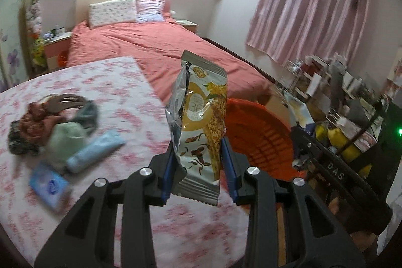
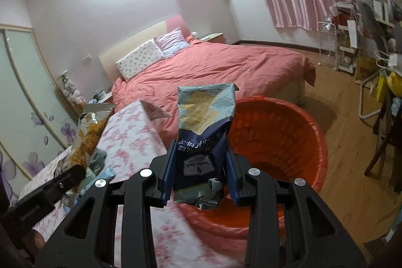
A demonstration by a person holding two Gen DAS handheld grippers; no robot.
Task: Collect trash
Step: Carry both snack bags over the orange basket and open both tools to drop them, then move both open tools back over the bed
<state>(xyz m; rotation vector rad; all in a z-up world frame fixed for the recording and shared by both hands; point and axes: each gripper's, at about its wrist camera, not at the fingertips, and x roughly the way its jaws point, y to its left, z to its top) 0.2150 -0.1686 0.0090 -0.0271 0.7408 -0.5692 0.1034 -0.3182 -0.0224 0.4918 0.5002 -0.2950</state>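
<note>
Blue pads, left gripper [image 1: 199, 162]: clenched on the lower part of a silver and yellow snack wrapper [image 1: 199, 122], which stands upright between them, its torn top edge opened.
Blue pads, right gripper [image 2: 199, 165]: clenched on a navy and pale blue cracker wrapper [image 2: 204, 132], upright, its crumpled bottom end hanging just below the fingers.
Where the snack wrapper is: over the edge of the table [image 1: 140, 117], beside the orange basket [image 1: 261, 140].
Where the cracker wrapper is: in front of the basket's near rim, at the table's corner.
Table: covered with a white cloth printed in pink; in the left wrist view it carries a blurred cluster of a blue tube [image 1: 96, 151], a pale green item [image 1: 66, 140], a brown hair tie [image 1: 37, 122] and a small blue packet [image 1: 49, 183], well apart from the held wrapper.
Basket: round, orange, lined with thin plastic, standing on the wooden floor [image 2: 351, 142] just beside the table.
Beyond: a bed [image 2: 213, 67] with a salmon cover and two pillows.
Farthest: pink curtains [image 1: 311, 6] and a cluttered shelf rack [image 1: 334, 89] along the wall.
</note>
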